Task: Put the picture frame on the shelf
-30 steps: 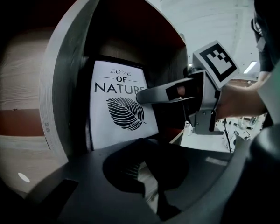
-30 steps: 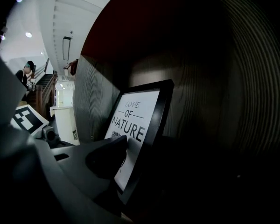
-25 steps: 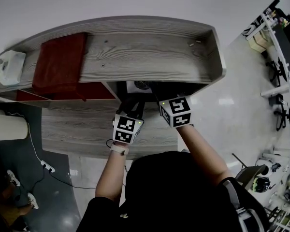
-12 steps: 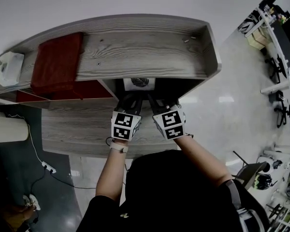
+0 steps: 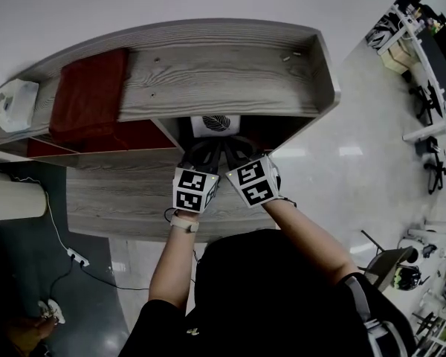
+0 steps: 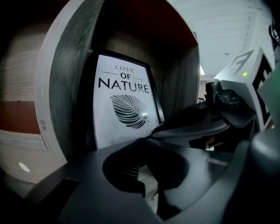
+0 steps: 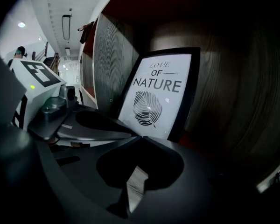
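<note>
The picture frame (image 5: 215, 123), black-edged with a leaf print and the words "Love of Nature", stands inside the shelf's open compartment and leans on its back wall (image 6: 123, 104) (image 7: 159, 94). Both grippers hover side by side just in front of it, touching nothing. My left gripper (image 5: 203, 153) (image 6: 142, 139) is shut and empty. My right gripper (image 5: 238, 152) (image 7: 141, 136) has just been closing and is now shut with nothing between its jaws. Each gripper shows in the other's view: the right gripper (image 6: 196, 125) and the left gripper (image 7: 84, 125).
The grey wooden shelf unit (image 5: 208, 73) has a raised rim on top and a lower ledge (image 5: 119, 199). A red cloth (image 5: 89, 95) lies on its left part, beside a white box (image 5: 11, 103). A cable with a power strip (image 5: 72, 256) lies on the floor.
My right gripper has come down and leftward, close beside the left one, and its jaws have shut. The left gripper has stayed put. More of the frame's print shows.
</note>
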